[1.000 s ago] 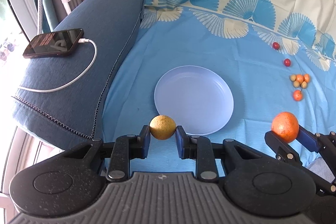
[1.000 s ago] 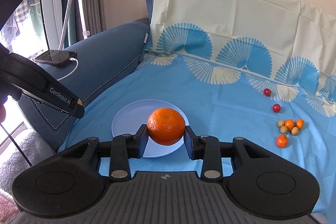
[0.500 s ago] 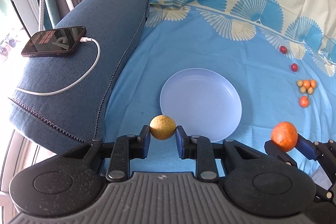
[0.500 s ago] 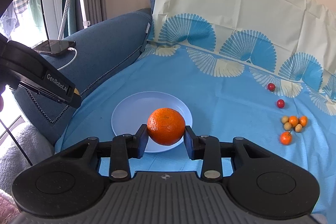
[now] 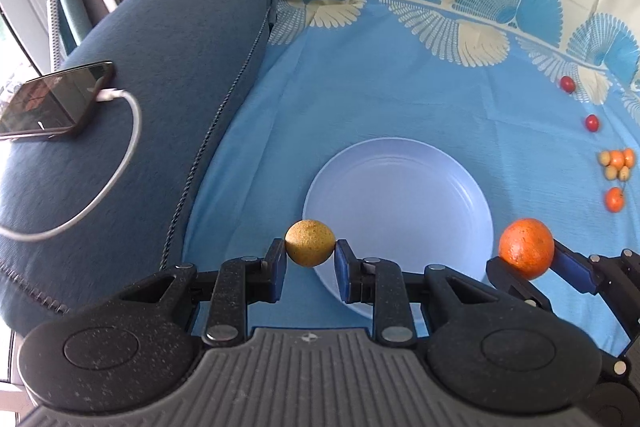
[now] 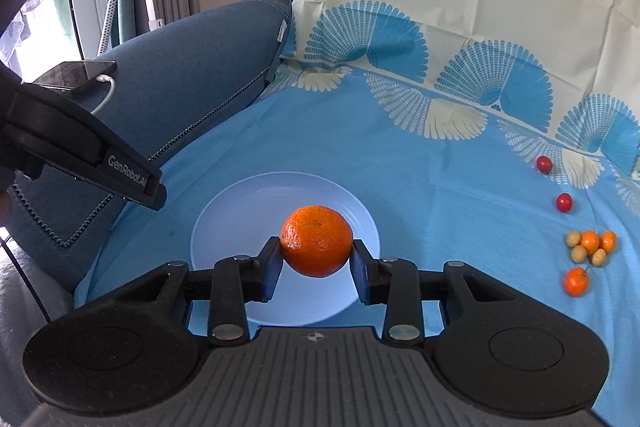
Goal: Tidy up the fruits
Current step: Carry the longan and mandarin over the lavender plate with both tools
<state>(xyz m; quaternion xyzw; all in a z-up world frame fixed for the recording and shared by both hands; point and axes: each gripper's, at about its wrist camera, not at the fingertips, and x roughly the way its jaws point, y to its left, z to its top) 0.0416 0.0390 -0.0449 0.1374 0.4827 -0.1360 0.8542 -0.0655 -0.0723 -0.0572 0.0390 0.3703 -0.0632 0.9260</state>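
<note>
My left gripper point(image 5: 310, 255) is shut on a small yellow fruit point(image 5: 310, 242), held above the near left rim of a pale blue plate point(image 5: 400, 203). My right gripper point(image 6: 316, 259) is shut on an orange point(image 6: 316, 246) above the near part of the same plate point(image 6: 240, 211), which has nothing in it. The right gripper with its orange point(image 5: 526, 247) also shows at the right of the left wrist view. The left gripper's body point(image 6: 80, 151) shows at the left of the right wrist view.
On the blue cloth at the right lie two red cherries point(image 6: 563, 202), a cluster of small orange and yellow fruits point(image 6: 591, 246) and a lone small orange fruit point(image 6: 576, 281). A phone point(image 5: 52, 107) on a white cable rests on the blue sofa arm at left.
Both grippers have moved forward and slightly right toward the plate, each still holding its fruit. The plate looks larger and nearer.
</note>
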